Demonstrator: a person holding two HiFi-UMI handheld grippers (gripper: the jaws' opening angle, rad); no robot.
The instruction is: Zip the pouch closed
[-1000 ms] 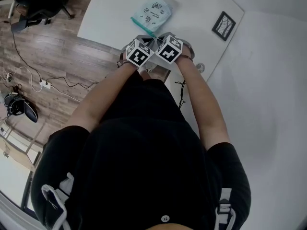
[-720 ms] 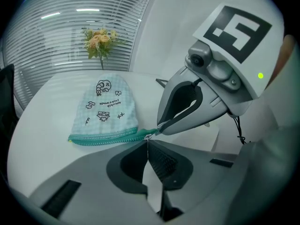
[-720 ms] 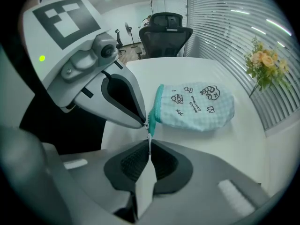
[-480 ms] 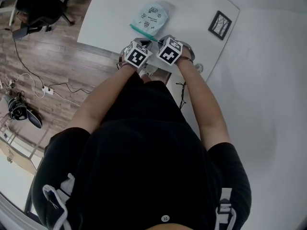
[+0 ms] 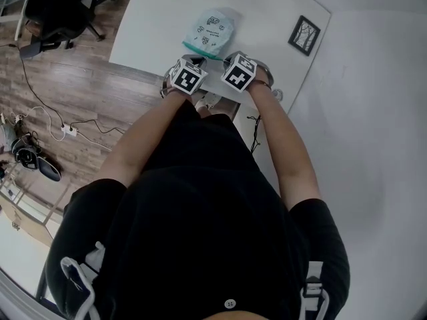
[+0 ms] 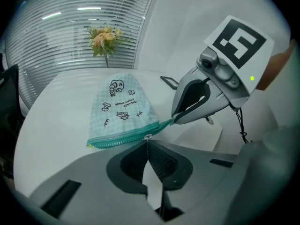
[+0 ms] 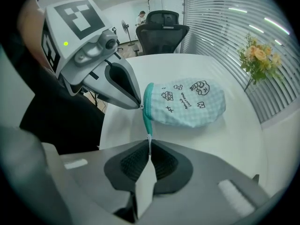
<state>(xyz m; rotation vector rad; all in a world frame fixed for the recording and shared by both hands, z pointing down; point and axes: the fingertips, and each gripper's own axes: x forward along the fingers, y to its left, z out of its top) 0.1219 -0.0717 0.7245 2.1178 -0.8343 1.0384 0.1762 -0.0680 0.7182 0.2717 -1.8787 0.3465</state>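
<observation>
Pouch [image 5: 212, 27]: mint checked fabric, lying on white table [image 5: 153, 19], at 12 o'clock in our head view.
Left gripper [image 6: 148, 142]: we see jaws together, pinching zipper pull [image 6: 148, 136].
Right gripper [image 7: 149, 143]: jaws clamped on teal zipper tail [image 7: 148, 124].

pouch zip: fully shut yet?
Cannot tell for sure. The left gripper pinches the pull partway along the teal zipper of the pouch; the right gripper pinches its end tab. No gap shows between the teeth.

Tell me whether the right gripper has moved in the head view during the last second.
Yes. The right gripper has shifted slightly right, toward the black picture frame on the white table, widening its gap from the left gripper.
</observation>
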